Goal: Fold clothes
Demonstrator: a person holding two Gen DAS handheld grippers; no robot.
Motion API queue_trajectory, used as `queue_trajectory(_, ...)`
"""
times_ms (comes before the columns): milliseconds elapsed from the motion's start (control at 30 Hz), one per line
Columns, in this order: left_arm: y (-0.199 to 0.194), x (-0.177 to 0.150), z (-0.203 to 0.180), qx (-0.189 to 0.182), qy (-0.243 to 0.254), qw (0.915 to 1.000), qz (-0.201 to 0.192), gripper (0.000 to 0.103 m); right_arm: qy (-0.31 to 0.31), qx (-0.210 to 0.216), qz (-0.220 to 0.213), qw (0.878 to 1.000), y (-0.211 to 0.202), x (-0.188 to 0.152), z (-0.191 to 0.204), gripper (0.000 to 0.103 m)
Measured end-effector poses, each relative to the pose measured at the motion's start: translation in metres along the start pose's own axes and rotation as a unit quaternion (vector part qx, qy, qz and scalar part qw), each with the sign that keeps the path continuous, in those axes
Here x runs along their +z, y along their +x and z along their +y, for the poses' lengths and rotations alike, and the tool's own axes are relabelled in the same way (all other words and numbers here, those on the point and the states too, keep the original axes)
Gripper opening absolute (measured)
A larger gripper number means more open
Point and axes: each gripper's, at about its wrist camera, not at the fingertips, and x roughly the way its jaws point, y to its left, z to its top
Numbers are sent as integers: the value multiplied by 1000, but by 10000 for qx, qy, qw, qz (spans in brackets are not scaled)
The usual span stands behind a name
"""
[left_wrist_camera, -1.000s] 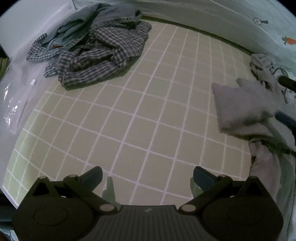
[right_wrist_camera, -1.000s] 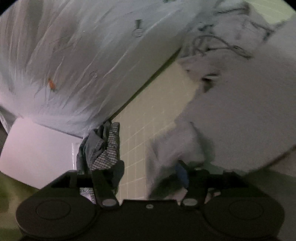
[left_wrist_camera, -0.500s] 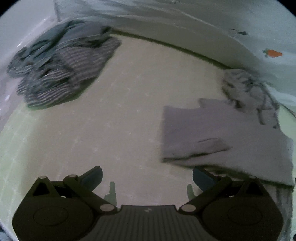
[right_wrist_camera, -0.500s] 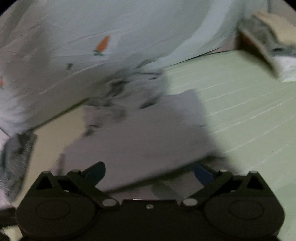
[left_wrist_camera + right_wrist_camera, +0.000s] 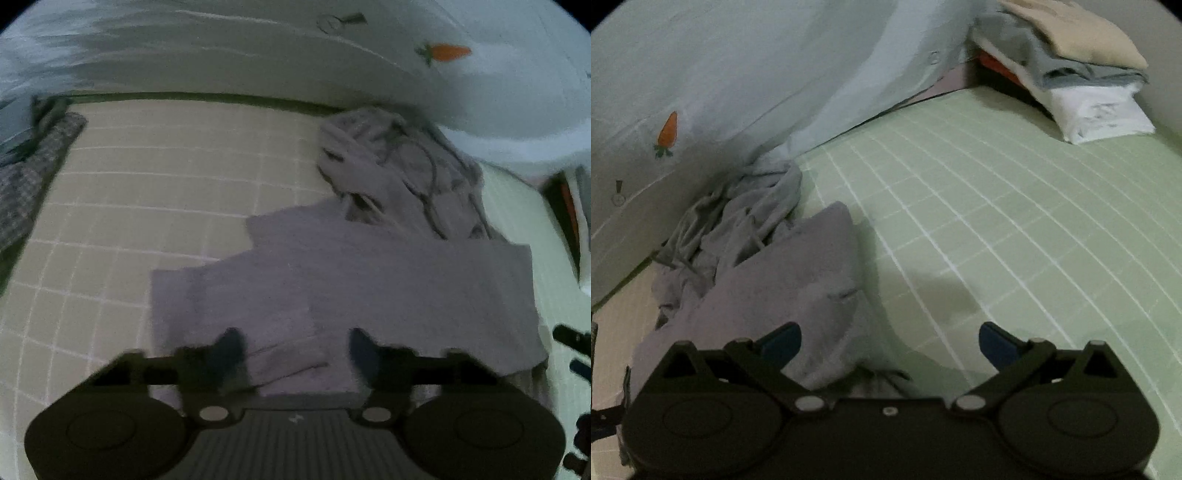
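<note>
On the green bed sheet [image 5: 140, 206] with white grid lines, a checked shirt [image 5: 33, 173] lies bunched up far to the left, well apart from everything else. Next comes the grey garment [image 5: 369, 280], partly folded flat near the middle of the bed. The left gripper [image 5: 295, 350] hangs over the near edge of it. Its jaws have just been closing, and a bit of grey cloth lies between them, but I cannot tell if the fingers [image 5: 229, 350] are pinching it yet. Behind the flat part, the rest of the grey garment is crumpled up with a cord, right beside the pale blue bedding [image 5: 738, 74] that has a little orange carrot [image 5: 668, 130] on it. The right gripper [image 5: 890, 341] is over the right edge of the grey garment [image 5: 783, 288]. Its fingers [image 5: 995, 345] are spread wide; one is over the cloth and one over bare sheet. Far to the right, a pile of folded clothes [image 5: 1067, 70] sits at the back of the bed.
</note>
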Motion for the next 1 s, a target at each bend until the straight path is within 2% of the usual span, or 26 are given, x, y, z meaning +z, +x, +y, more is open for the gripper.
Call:
queue_trajectory(33,3,-1,-2,17,70,10000,31,26,-58,16,34,10000,3,2,4,103)
queue_trajectory(67,5,-1,-4,66,98,9999,32,21,-110,47,60,9999,4,1,7,103)
queue_trajectory(167,-1,-1,-1,49,-20,9999,-132,12,-228,92,190,9995,5,-7,10,103)
queue_trajectory(267,-18,4,-7,-121,68,9994,-316,10,-76,49,368,9993,6,-11,5,103)
queue_trajectory(400,-51,16,-35,-526,495,9949,-707,10,325,161,217,9991,-1,-7,-5,103)
queue_trajectory(500,-57,23,-67,-1061,719,9885,-803,10,416,211,71,9989,-6,-5,-7,103)
queue_trajectory(567,-56,25,-91,-1410,932,9823,-807,20,438,236,-27,9988,-11,-4,-7,103)
queue_trajectory(633,-50,23,-108,-1356,972,9837,-673,24,375,231,-77,9990,-13,-4,-7,103)
queue_trajectory(733,-46,16,-105,-1208,985,9864,-526,30,280,230,-124,9993,-17,-3,-7,103)
queue_trajectory(833,-47,9,-81,-988,635,9919,-483,40,210,307,-126,9992,-17,-4,-4,103)
queue_trajectory(1000,-49,4,-33,-556,-112,9975,-413,40,-9,650,-33,9979,-12,-4,15,103)
